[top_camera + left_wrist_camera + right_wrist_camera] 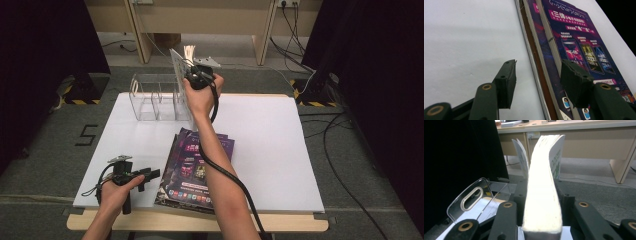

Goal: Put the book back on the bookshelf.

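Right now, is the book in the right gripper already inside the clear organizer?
Not fully settled: the book stands upright at the clear organizer, its top well above the rim, between the right gripper jaws.

right gripper (192, 75): holds a booklet (179, 65) upright over the clear acrylic organizer (155, 97), far centre | left gripper (131, 175): near left on desk (280, 150), beside purple magazines (192, 167)
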